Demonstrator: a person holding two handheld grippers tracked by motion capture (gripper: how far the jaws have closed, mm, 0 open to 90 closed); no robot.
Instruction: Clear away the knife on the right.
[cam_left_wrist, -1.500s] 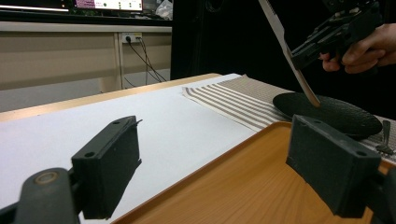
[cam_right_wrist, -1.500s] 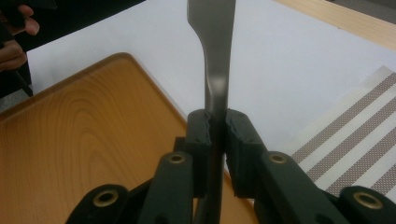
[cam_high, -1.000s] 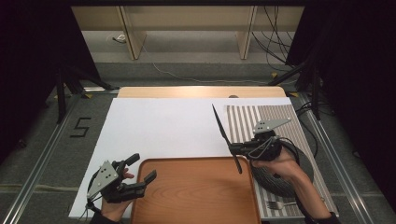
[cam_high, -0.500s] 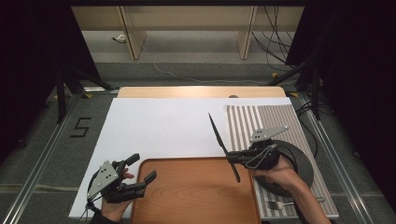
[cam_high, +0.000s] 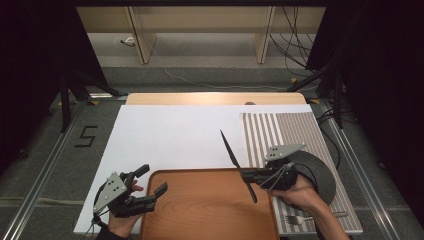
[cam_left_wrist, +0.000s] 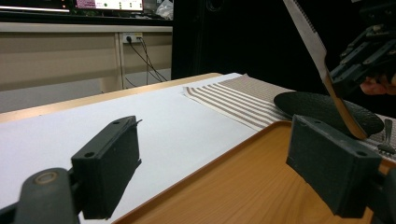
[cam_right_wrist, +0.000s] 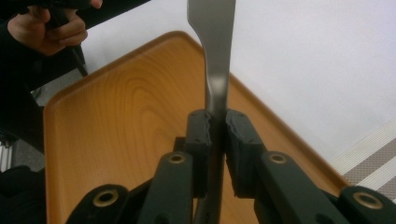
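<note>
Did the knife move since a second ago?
Yes. The knife, held in the right gripper, slid left off the striped mat and now hangs over the wooden tray.

Overhead and both claw-mounted cameras share the tray (cam_high: 200, 210).

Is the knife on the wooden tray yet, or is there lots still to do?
Not yet. Done: the right tool has the knife picked up, jaws clamped on it. In hand: the knife hangs tilted over the wooden tray's right edge, above the wood. Left: probably laying it down. The fork lies on the striped mat beside the dark plate. The left tool waits open.
</note>
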